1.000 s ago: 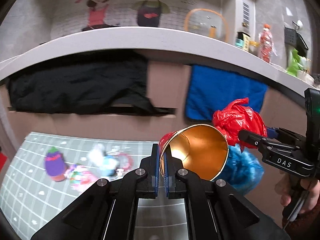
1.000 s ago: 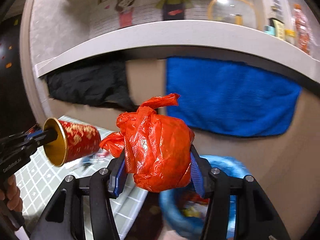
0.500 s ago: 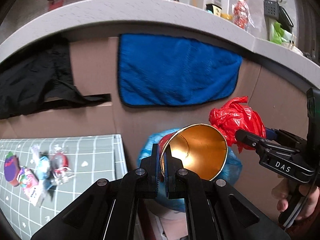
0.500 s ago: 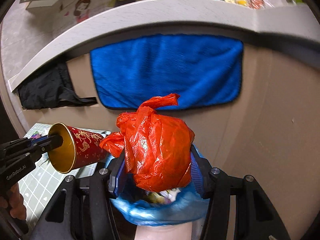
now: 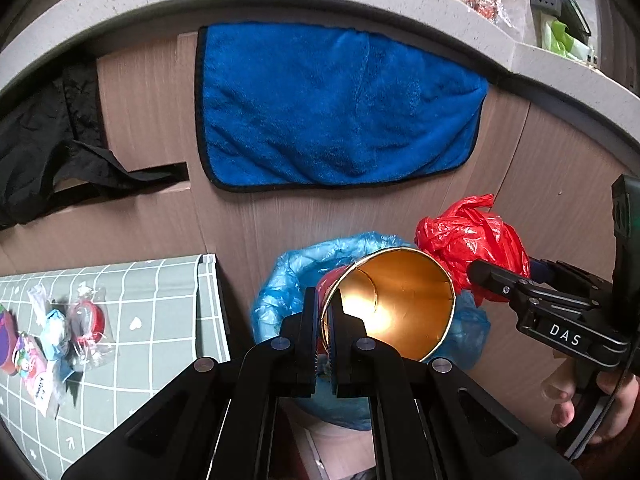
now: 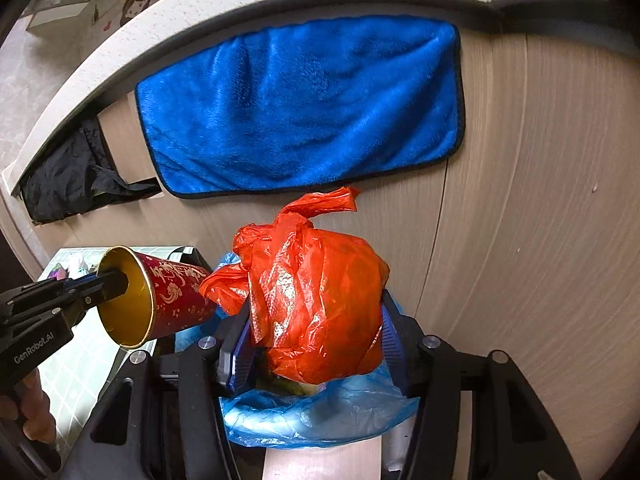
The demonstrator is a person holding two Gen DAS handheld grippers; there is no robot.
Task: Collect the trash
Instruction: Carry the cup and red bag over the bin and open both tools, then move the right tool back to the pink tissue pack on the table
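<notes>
My left gripper (image 5: 325, 312) is shut on the rim of a red paper cup with a gold inside (image 5: 394, 304), held on its side over a bin lined with a blue bag (image 5: 288, 280). The cup also shows in the right wrist view (image 6: 176, 296). My right gripper (image 6: 314, 340) is shut on a crumpled red plastic bag (image 6: 320, 300), held just above the same blue-lined bin (image 6: 320, 416). The red bag (image 5: 468, 240) hangs right of the cup in the left wrist view, in the right gripper (image 5: 520, 280).
A blue towel (image 5: 332, 112) hangs on the wooden cabinet front behind the bin. A black cloth (image 5: 48, 136) hangs at the left. A grey gridded mat (image 5: 152, 308) to the left holds several small wrappers (image 5: 52, 336). A counter edge runs above.
Both grippers have moved right and forward, from over the mat to over the blue-lined bin, and tilted downward. Each still holds its item.
</notes>
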